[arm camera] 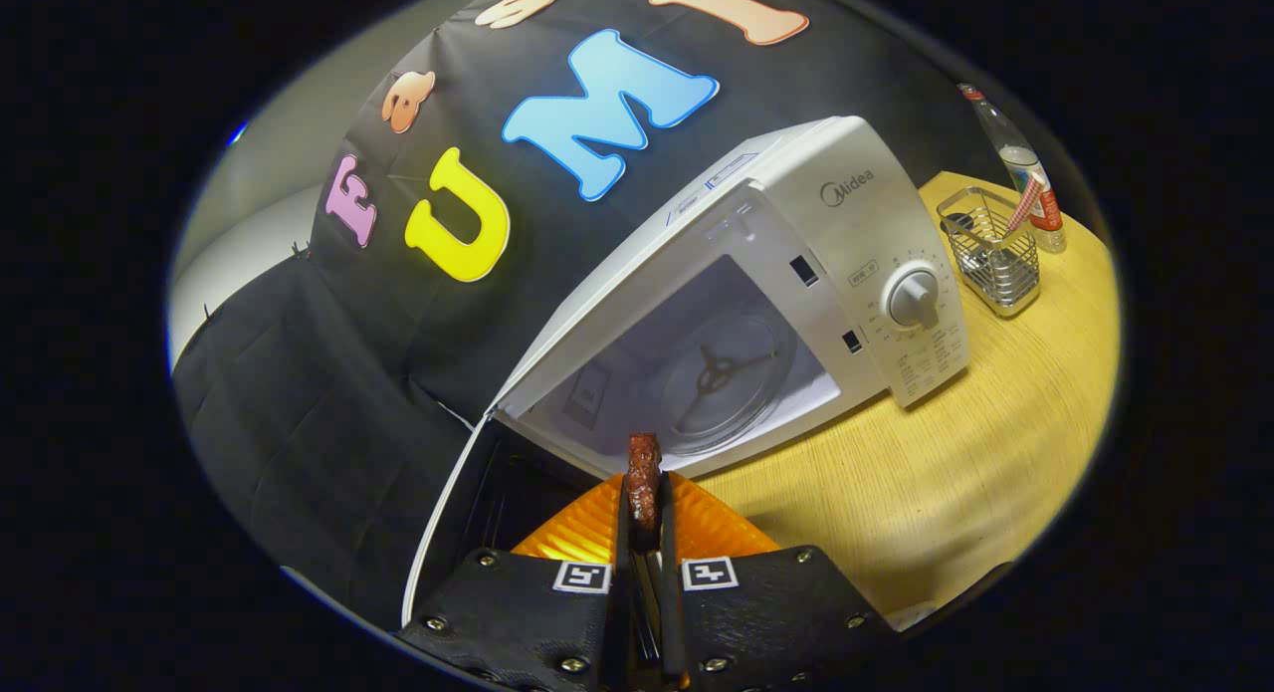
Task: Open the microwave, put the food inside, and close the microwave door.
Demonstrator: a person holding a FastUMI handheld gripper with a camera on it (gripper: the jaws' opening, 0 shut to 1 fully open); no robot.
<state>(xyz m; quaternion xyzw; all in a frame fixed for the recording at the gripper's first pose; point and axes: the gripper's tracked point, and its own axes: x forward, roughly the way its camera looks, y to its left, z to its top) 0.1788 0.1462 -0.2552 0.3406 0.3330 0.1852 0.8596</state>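
A white microwave (856,234) stands on the wooden table, tilted in my view, with its door (448,513) swung open to the left. Inside, the glass turntable (722,373) lies bare. My gripper (645,503) is shut on a thin reddish-brown piece of food (644,463), held upright between the fingers, just in front of the microwave's opening. An orange ribbed plate (587,533) lies under the fingers, in front of the microwave.
To the right of the microwave stand a wire mesh holder (990,254) with a striped straw and a clear bottle (1025,164) behind it. The wooden table (946,473) stretches to the right of the plate.
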